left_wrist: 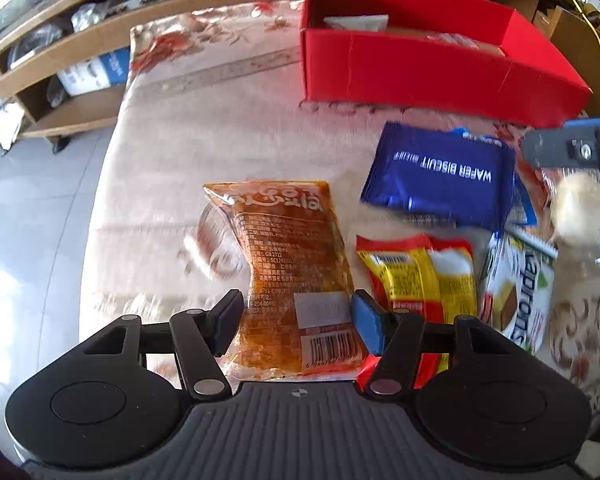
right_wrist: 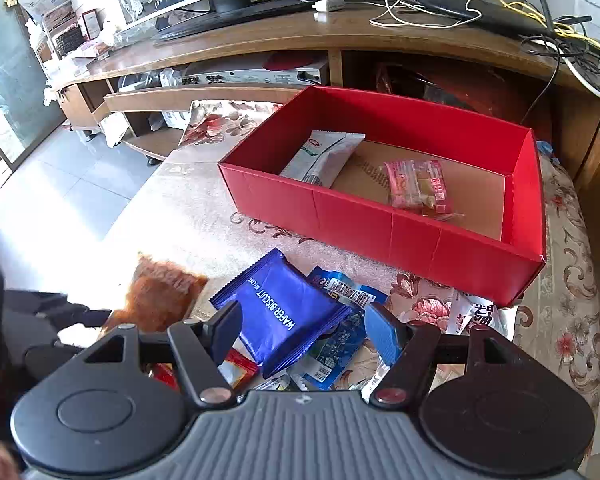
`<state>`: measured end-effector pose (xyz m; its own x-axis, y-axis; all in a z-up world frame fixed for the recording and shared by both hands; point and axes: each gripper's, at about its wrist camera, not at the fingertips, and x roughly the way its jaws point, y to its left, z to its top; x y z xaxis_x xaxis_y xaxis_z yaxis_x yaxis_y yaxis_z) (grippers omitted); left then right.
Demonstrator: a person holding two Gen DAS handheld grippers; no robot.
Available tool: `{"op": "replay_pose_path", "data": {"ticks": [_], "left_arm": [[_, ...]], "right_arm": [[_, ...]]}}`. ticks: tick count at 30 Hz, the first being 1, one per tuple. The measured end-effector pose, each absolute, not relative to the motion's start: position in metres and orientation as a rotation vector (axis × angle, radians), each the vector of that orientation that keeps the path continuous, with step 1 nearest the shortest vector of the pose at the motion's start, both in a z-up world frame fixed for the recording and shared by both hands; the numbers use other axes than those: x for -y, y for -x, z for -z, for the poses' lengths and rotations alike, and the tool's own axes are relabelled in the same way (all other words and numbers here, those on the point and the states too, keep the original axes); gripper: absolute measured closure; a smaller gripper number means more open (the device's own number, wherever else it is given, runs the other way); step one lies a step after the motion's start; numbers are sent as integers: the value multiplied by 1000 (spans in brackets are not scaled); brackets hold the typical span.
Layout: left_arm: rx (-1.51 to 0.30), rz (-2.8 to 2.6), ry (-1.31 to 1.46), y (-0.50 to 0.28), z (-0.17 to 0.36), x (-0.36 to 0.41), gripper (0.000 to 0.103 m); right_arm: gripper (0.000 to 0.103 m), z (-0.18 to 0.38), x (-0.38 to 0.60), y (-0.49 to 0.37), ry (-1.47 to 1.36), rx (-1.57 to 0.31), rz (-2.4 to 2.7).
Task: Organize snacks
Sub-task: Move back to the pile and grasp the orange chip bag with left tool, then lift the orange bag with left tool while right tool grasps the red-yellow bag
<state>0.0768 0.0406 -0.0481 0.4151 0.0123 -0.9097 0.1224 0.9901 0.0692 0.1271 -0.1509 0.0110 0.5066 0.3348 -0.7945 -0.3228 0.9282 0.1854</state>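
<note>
Left wrist view, surroundings: a red box point(left_wrist: 432, 68) stands toward the far edge of the cloth-covered bench point(left_wrist: 204, 120); wooden shelving point(left_wrist: 60, 64) runs behind it.
Left wrist view, snacks: an orange sauce packet point(left_wrist: 292, 264) lies at the middle; a blue wafer biscuit packet point(left_wrist: 440, 172) lies nearer the box; a red and yellow packet point(left_wrist: 416, 276) lies just beside the orange one, and a white and green packet point(left_wrist: 520, 284) overlaps the pile toward the right edge.
Left wrist view, in the way: the other tool's blue finger point(left_wrist: 572, 148) pokes in over the pile, above a pale round snack in clear wrap point(left_wrist: 580, 212).
Left gripper point(left_wrist: 296, 312): fingers point(left_wrist: 228, 320) part spread, straddling the near end of the orange sauce packet; I cannot tell whether the pads press on it.
Right wrist view, surroundings: the red box sits open, with a white packet point(right_wrist: 324, 156) and a pink packet point(right_wrist: 418, 188) on its cardboard floor; a cabinet with cables point(right_wrist: 460, 12) stands behind.
Right wrist view, snacks: the wafer packet tops a heap at the near edge, over a light blue packet point(right_wrist: 340, 340).
Right gripper point(right_wrist: 300, 332): fingers point(right_wrist: 384, 336) part spread above the wafer packet, touching nothing I can make out.
</note>
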Motion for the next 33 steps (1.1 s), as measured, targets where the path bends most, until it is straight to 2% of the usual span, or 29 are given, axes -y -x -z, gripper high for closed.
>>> {"op": "replay_pose_path", "data": {"ticks": [5,7,8,10,11,13,15,17,25,27,28,30,33], "left_arm": [[-1150,7,-53,-81,48,-51,31],[-1158,-13,-21,-90,52,-50,17],[-1159,-27,-27,-94,54,-46,15],[-1146,-58,-52,-100,58,-40,3],[-1147,-73,-40,-102,59,-42,3],[-1148,-74,-9,-99,59,-46,7],[-1136,-46,-32,-93,55,-45,23],[-1118,-29,-41,-87,51,-47,35],[-1097,22,34,-68,44,-59,46],[-1088,30,64,-64,41,-65,55],[-1088,32,77,-63,41,-70,64],[-1090,42,98,-62,42,-75,63],[-1091,55,115,-63,45,-77,56]], "right_arm": [[36,-13,150,-123,-10,-960,-415],[36,-12,149,-122,-8,-966,-418],[36,-11,148,-121,-6,-969,-419],[36,-10,147,-120,-2,-973,-424],[36,-9,147,-119,0,-975,-427],[36,-9,146,-118,3,-976,-430],[36,-8,145,-117,6,-977,-439],[36,-7,143,-116,11,-981,-448],[36,-3,130,-106,36,-1003,-485],[36,1,125,-102,44,-1018,-488],[36,4,124,-99,48,-1027,-488],[36,9,120,-96,48,-1048,-489],[36,14,115,-92,29,-1079,-490]]}}
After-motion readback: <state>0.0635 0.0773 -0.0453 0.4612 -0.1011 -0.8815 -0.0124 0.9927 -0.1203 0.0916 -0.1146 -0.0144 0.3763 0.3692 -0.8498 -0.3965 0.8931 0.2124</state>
